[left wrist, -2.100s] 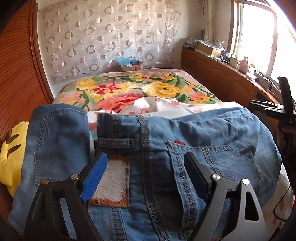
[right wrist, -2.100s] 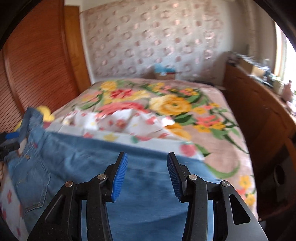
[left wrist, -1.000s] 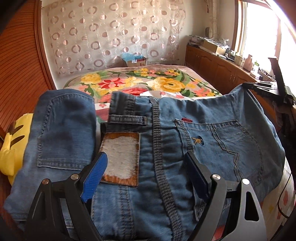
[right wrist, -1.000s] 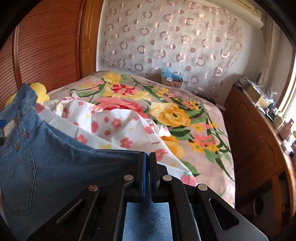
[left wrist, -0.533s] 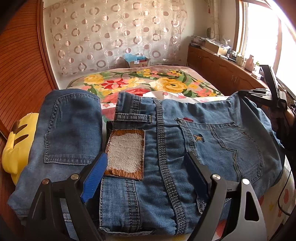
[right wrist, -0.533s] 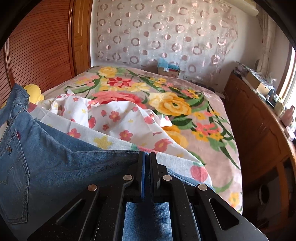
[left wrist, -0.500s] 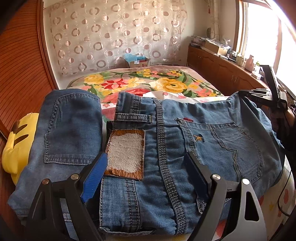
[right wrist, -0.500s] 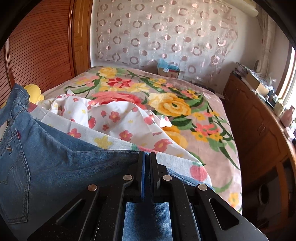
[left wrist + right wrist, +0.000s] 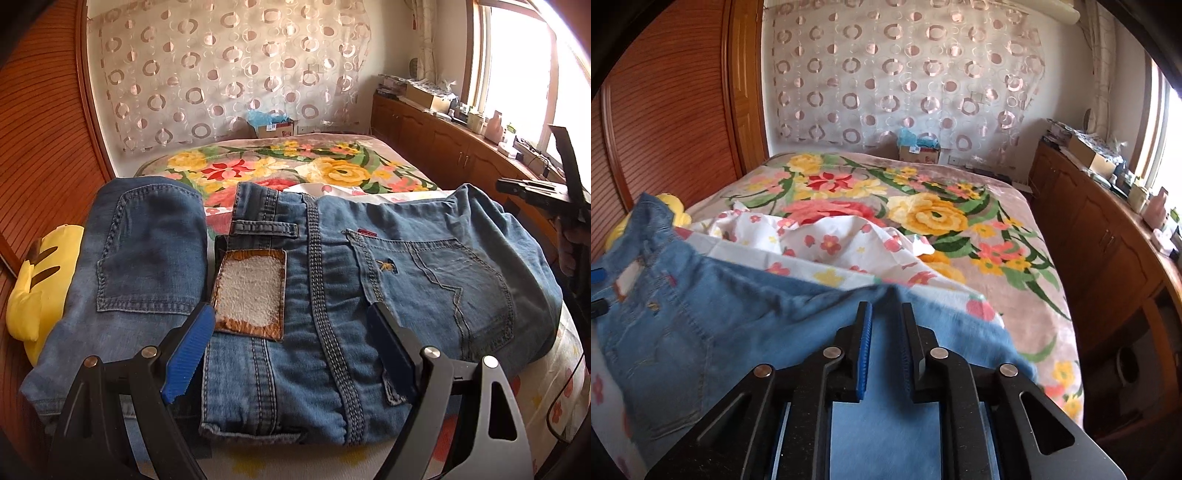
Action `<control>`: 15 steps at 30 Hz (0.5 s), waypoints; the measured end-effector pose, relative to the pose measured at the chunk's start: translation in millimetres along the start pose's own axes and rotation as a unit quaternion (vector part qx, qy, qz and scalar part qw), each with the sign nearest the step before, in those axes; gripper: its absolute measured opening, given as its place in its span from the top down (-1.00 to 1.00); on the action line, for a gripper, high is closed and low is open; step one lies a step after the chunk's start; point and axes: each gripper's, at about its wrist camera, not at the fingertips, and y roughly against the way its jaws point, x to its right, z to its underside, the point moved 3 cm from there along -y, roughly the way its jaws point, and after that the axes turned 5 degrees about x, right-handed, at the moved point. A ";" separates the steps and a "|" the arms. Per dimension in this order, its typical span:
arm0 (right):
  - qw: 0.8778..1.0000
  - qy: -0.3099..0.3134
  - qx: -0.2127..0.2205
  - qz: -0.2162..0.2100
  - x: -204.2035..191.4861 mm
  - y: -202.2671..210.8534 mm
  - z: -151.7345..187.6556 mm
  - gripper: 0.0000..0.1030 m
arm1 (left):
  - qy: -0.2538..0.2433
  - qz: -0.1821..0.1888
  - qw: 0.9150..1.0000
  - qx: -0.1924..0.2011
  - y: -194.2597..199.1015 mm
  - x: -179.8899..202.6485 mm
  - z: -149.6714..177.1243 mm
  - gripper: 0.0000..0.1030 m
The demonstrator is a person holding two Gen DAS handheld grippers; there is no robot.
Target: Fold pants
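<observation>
While right hand-held gripper [image 9: 886, 325] parts, releasing jeans [image 9: 369, 295], and left [image 9: 291, 332] hovers open, withdraw slowly to keep fold flat.

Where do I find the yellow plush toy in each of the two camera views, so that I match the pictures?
Left wrist view: the yellow plush toy lies at the far left edge, beside the folded jeans.
Right wrist view: the toy peeks out at mid-left, behind the raised jeans edge.
Shared landmark: the cardboard box by the circle-patterned curtain.
</observation>
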 end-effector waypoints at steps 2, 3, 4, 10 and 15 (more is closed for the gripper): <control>1.000 -0.006 0.003 -0.004 -4.4 15.4 8.2 0.49 | 0.001 0.001 1.000 0.003 4.8 0.0 2.8 -0.66; 1.000 -0.010 0.006 -0.008 -6.4 23.9 13.8 0.42 | 0.001 0.001 1.000 0.004 6.8 -0.5 4.3 -0.66; 1.000 -0.013 0.006 -0.011 -8.0 30.5 18.4 0.35 | 0.001 0.002 1.000 0.005 8.9 -2.0 7.4 -0.65; 0.999 -0.021 -0.009 -0.039 -20.9 61.0 58.2 0.17 | 0.005 -0.009 1.000 -0.002 13.3 -12.2 26.2 -0.66; 0.998 -0.016 -0.024 -0.055 -28.2 72.0 78.5 0.05 | 0.020 -0.012 1.000 -0.009 18.1 -26.7 45.1 -0.55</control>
